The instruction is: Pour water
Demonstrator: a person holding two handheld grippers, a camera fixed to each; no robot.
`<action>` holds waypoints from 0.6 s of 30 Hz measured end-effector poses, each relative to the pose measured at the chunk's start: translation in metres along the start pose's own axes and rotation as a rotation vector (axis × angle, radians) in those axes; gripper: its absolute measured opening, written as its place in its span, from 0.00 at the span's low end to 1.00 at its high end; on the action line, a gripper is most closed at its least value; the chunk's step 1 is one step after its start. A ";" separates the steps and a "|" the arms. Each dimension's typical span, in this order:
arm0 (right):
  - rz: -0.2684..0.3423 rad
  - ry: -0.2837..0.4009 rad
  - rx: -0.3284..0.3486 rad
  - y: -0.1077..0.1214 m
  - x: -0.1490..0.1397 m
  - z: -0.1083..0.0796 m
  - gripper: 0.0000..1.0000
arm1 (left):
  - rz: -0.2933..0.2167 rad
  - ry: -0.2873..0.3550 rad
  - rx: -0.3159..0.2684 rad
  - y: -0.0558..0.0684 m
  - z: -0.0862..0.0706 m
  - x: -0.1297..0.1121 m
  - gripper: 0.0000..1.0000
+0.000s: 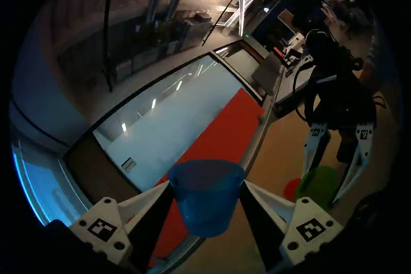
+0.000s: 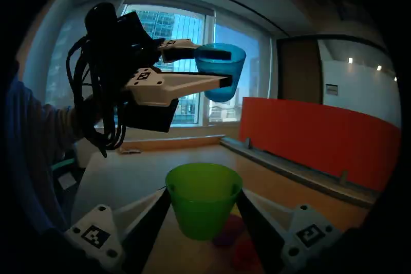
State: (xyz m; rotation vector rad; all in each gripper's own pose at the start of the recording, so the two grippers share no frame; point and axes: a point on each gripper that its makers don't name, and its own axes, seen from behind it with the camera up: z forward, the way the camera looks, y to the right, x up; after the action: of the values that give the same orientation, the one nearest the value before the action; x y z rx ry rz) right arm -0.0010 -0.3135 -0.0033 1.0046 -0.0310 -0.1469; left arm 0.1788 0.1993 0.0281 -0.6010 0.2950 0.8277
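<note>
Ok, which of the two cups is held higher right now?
The blue cup, gripped by the left tool, up against the window; the green cup sits lower in the right tool, near the table.

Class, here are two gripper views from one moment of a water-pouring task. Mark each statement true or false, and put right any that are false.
1. The left hand-held gripper grips a blue cup. True.
2. The right hand-held gripper holds a red cup. False: it holds a green cup.
3. In the right gripper view, the blue cup sits higher than the green cup. True.
4. The blue cup is turned upside down. False: its mouth faces up.
5. An orange partition runs along the far edge of the table. True.
</note>
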 end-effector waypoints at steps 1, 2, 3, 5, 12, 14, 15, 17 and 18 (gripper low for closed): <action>0.000 0.000 0.000 0.000 -0.001 0.000 0.90 | 0.008 0.002 0.000 0.001 0.000 0.001 0.84; 0.001 0.000 0.001 0.000 -0.001 0.000 0.90 | 0.016 0.005 -0.001 0.002 0.000 0.002 0.84; 0.001 -0.001 0.001 0.000 -0.002 0.000 0.90 | 0.023 0.007 0.000 0.002 0.000 0.003 0.84; 0.002 -0.001 0.001 0.000 -0.003 0.000 0.90 | 0.036 0.011 0.001 0.002 0.001 0.004 0.84; 0.003 -0.002 0.000 0.002 -0.004 0.000 0.90 | 0.094 0.023 0.011 0.001 0.004 0.009 0.84; 0.004 -0.001 -0.001 0.002 -0.005 0.000 0.90 | 0.105 0.026 0.011 0.002 0.004 0.010 0.84; 0.004 0.000 -0.002 0.003 -0.005 0.000 0.90 | 0.112 0.028 0.011 0.002 0.004 0.011 0.84; 0.005 0.001 -0.002 0.003 -0.005 0.000 0.90 | 0.123 0.032 0.010 0.003 0.004 0.013 0.84; 0.005 0.001 -0.002 0.003 -0.005 0.000 0.90 | 0.129 0.034 0.010 0.003 0.004 0.014 0.84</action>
State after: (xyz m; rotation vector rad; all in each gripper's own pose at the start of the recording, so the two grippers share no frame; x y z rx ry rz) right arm -0.0057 -0.3108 -0.0005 1.0023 -0.0329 -0.1415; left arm 0.1852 0.2113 0.0232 -0.5915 0.3715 0.9402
